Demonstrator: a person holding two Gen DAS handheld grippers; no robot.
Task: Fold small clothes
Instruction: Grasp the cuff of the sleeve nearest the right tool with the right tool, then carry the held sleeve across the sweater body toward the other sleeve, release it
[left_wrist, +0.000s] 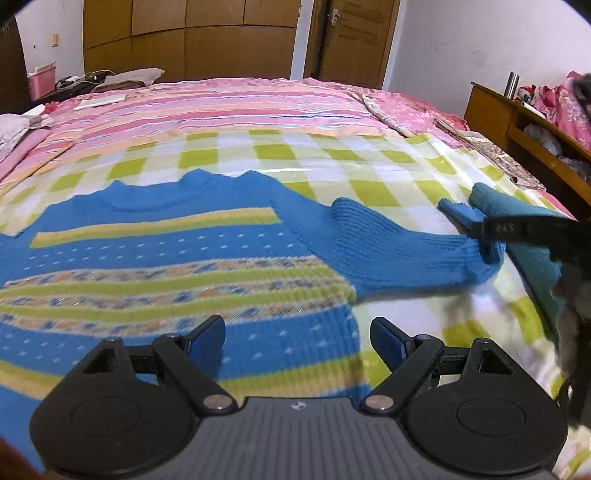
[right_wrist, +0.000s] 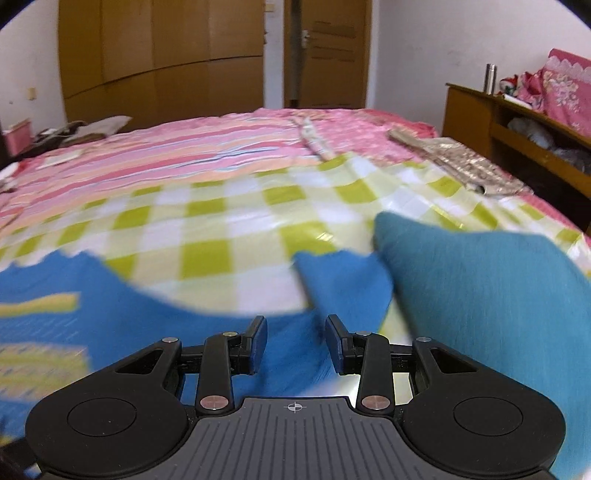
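A blue knitted sweater (left_wrist: 177, 258) with yellow-green and patterned bands lies flat, front up, on a green-and-white checked sheet (left_wrist: 277, 155). My left gripper (left_wrist: 297, 325) hovers open over its lower right body, nothing between the pads. The sweater's right sleeve (left_wrist: 388, 240) stretches toward my right gripper (left_wrist: 487, 232), which pinches it near the cuff. In the right wrist view the blue sleeve cuff (right_wrist: 340, 280) sticks out past my right gripper (right_wrist: 296, 320), whose jaws stand partly apart with the bunched knit filling the gap. The sweater body (right_wrist: 110, 302) shows blurred at left.
A folded teal garment (left_wrist: 509, 210) (right_wrist: 480, 295) lies right beside the sleeve end. The sheet covers a bed with a pink striped cover (left_wrist: 221, 107). Printed paper (right_wrist: 461, 158) lies at the bed's right edge, next to a wooden headboard shelf (right_wrist: 498, 118). Wardrobe and door stand behind.
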